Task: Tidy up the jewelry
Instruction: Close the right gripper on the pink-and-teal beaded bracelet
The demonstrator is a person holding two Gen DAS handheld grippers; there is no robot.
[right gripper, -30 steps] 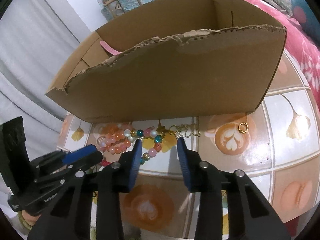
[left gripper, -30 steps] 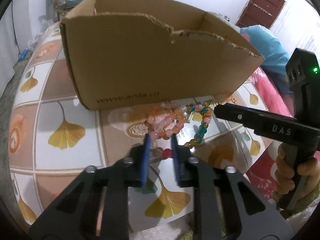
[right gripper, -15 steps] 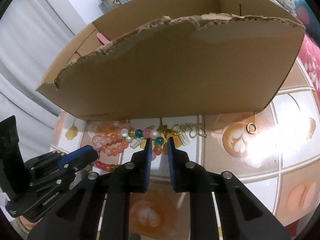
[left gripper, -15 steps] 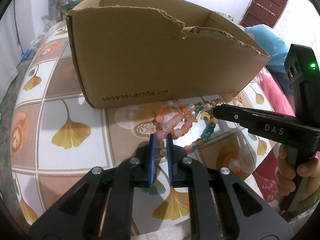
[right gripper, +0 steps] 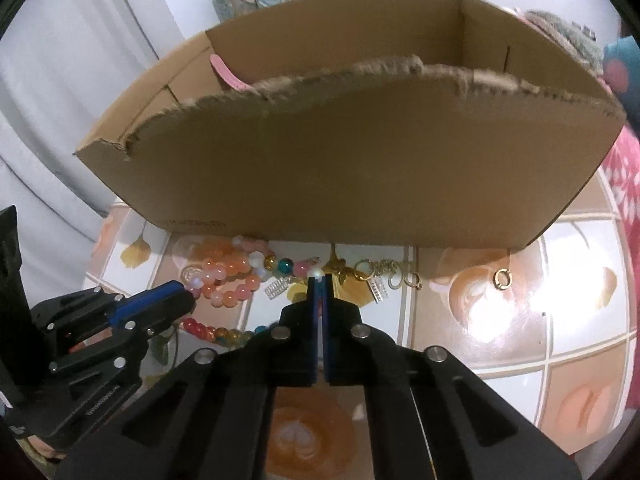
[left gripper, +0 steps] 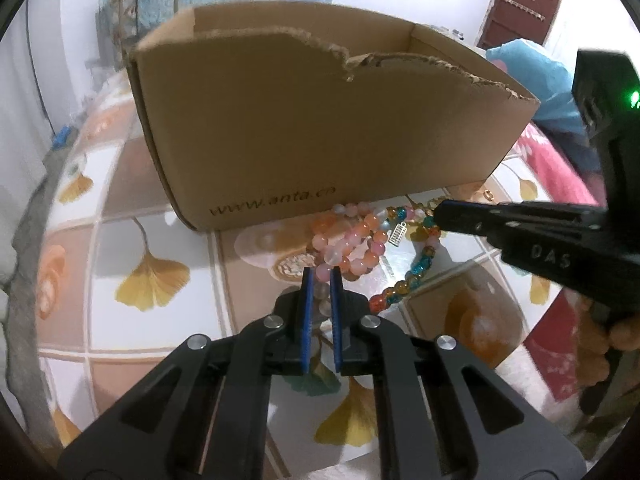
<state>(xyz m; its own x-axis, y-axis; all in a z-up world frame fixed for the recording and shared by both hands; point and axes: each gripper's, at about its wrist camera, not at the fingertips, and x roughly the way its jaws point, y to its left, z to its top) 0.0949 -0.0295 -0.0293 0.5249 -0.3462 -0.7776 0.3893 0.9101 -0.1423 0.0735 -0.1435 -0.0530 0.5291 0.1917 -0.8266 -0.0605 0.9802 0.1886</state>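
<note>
Both my hand-held grippers clench beads.
Left hand-held gripper (left gripper: pixel 321 276) pinches the pink bracelet (left gripper: pixel 352 240); right hand-held gripper (right gripper: pixel 319 278) has just closed on the multicoloured strand (right gripper: pixel 285 265).

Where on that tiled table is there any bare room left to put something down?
Free: the tabletop left of the cardboard box, and the tiles right of the small gold ring. Crowded: the strip along the box front, where the pink bead bracelet, the multicolour bead strand, gold chain and both tools meet.
</note>
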